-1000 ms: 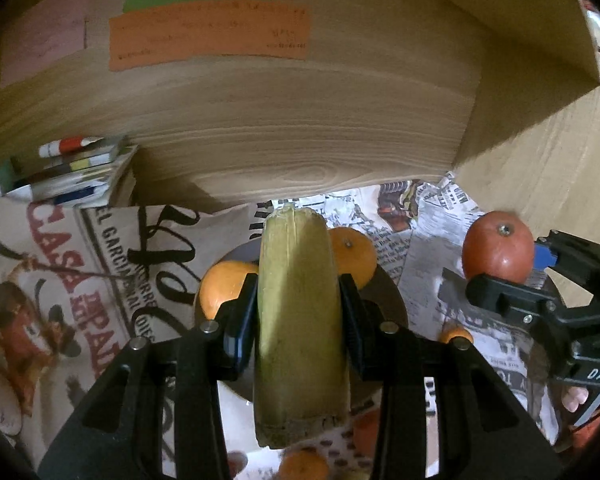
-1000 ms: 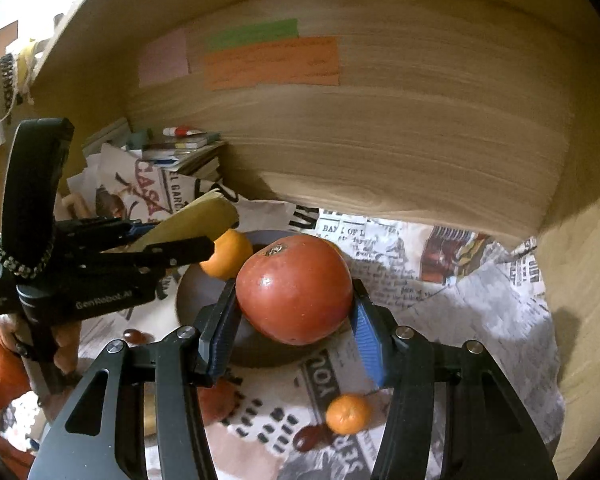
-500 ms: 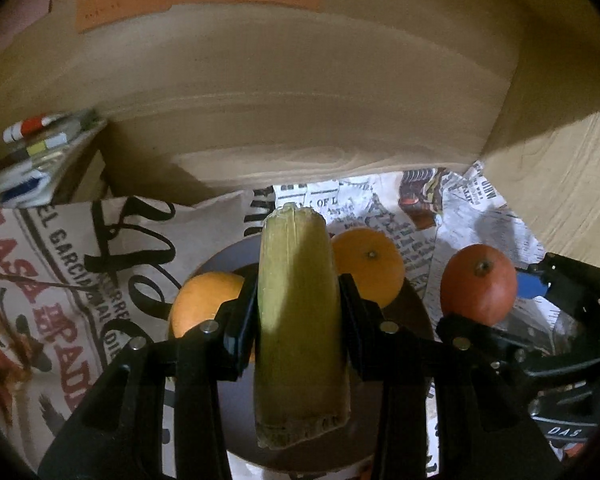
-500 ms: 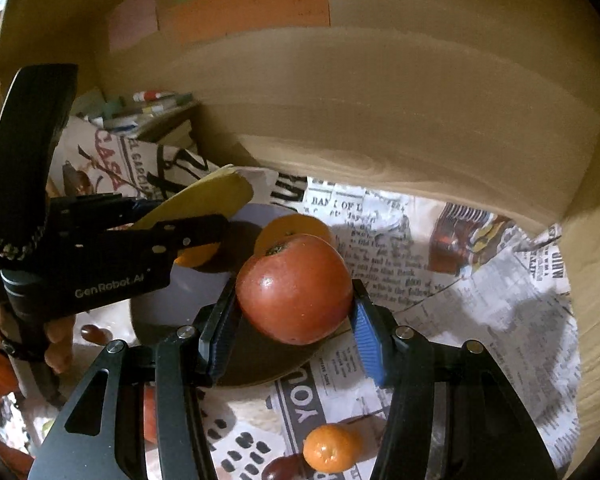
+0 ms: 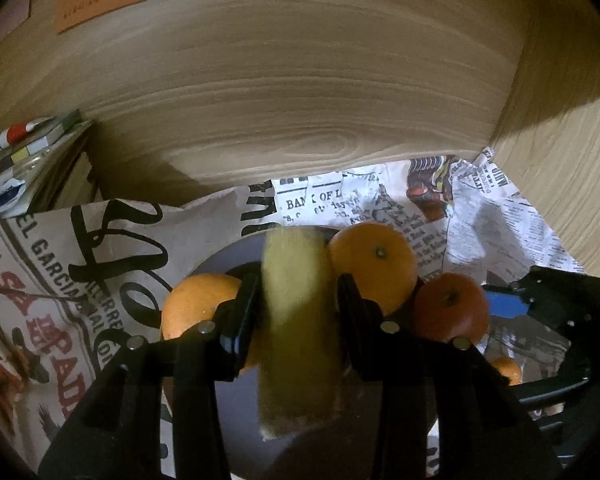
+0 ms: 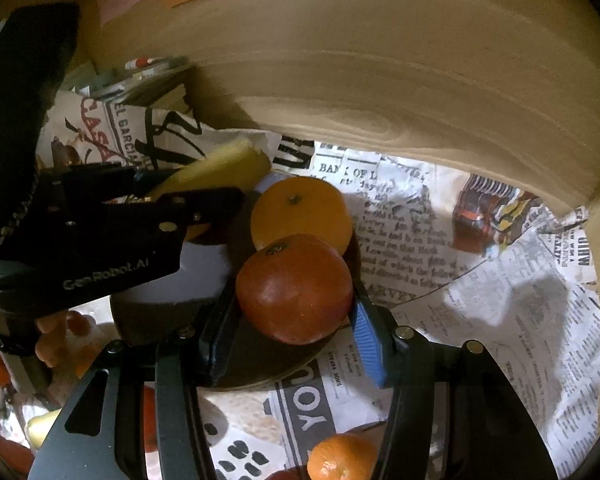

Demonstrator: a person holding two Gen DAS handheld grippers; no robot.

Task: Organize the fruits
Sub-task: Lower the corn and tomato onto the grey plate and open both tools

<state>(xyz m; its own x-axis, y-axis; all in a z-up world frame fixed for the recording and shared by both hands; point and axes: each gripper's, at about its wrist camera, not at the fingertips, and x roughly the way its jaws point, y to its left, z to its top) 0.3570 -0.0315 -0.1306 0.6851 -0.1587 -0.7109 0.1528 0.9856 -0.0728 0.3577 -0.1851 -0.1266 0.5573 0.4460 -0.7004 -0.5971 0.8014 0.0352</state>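
My left gripper (image 5: 296,304) is shut on a yellow banana (image 5: 298,320) and holds it low over a dark round plate (image 5: 228,252). Two oranges lie on the plate, one left of the banana (image 5: 198,304) and one right of it (image 5: 374,264). My right gripper (image 6: 292,320) is shut on a red tomato (image 6: 294,286) at the plate's right edge (image 6: 148,316), just in front of the right orange (image 6: 300,210). The tomato also shows in the left wrist view (image 5: 450,306), and the banana in the right wrist view (image 6: 220,168).
Newspaper sheets (image 6: 480,300) cover the surface. A curved wooden wall (image 5: 300,100) stands close behind the plate, with a stack of books (image 5: 28,160) at the left. A small mandarin (image 6: 340,458) and other small fruits lie in front of the plate.
Both grippers have moved forward and down toward the plate with their fruit. The tomato now sits close beside the right orange, and the banana is lower between the two oranges.
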